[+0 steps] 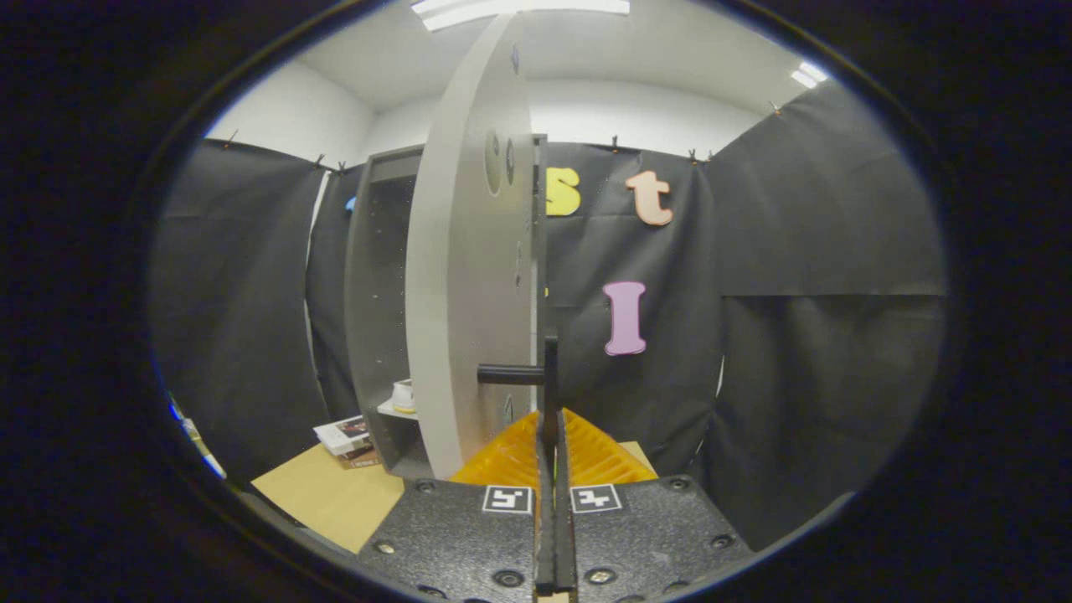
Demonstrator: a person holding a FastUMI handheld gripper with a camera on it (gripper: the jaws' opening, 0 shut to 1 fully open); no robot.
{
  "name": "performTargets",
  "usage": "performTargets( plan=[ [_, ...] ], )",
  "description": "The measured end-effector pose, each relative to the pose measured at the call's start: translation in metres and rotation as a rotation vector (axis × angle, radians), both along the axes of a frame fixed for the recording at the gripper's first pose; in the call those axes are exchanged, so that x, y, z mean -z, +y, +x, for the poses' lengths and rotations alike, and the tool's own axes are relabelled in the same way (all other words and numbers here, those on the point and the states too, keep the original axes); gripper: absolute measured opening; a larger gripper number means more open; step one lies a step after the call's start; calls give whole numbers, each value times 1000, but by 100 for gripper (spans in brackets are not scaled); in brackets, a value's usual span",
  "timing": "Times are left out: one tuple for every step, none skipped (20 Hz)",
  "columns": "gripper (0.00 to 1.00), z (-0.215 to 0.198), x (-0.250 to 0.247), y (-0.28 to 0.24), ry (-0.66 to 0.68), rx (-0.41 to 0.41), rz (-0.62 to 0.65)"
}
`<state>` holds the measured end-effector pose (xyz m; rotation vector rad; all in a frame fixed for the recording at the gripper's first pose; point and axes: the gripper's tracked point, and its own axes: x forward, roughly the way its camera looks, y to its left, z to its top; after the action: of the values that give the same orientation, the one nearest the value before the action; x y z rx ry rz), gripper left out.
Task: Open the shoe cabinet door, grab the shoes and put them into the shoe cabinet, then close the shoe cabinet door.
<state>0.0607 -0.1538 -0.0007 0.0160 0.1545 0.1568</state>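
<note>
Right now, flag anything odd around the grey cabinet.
Nothing stands out. The gripper is shut on the black bar handle of the grey cabinet door, which stands ajar; a white shoe sits inside on a shelf.

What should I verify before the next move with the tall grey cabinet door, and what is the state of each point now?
1. Gripper fingers shut on the black bar handle: ok.
2. Tall grey cabinet door stands open, seen nearly edge-on: ok.
3. White shoe with yellow trim rests on a shelf inside the grey shoe cabinet: ok.
4. Second shoe inside: cannot tell, the door hides part of the interior.
5. Stack of books on the tan table, beside the cabinet, out of the door's swing: cannot tell.
</note>
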Motion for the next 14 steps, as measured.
performTargets(
  plan=[
    [4, 1, -2, -5, -1, -6, -2],
    [4, 2, -4, -10, -2, -6, 3],
    [4, 1, -3, -12, -3, -20, 12],
    [4, -1, -3, -11, -6, -28, 10],
    [4, -2, -5, -11, -13, -34, 4],
    [4, -2, -5, -14, -21, -31, -5],
    [6, -4, -6, -15, -26, -42, -11],
    [8, -5, -5, -19, -37, -47, -21],
    [10, -11, -9, -26, -58, -53, -33],
    [15, -18, -19, -27, -103, -79, -42],
    [22, -29, -26, -34, -145, -53, -59],
    [35, -39, -34, -43, -178, -23, -79],
    [48, -53, -35, -52, -195, 10, -97],
    [62, -66, -37, -56, -212, 42, -105]
  ],
)
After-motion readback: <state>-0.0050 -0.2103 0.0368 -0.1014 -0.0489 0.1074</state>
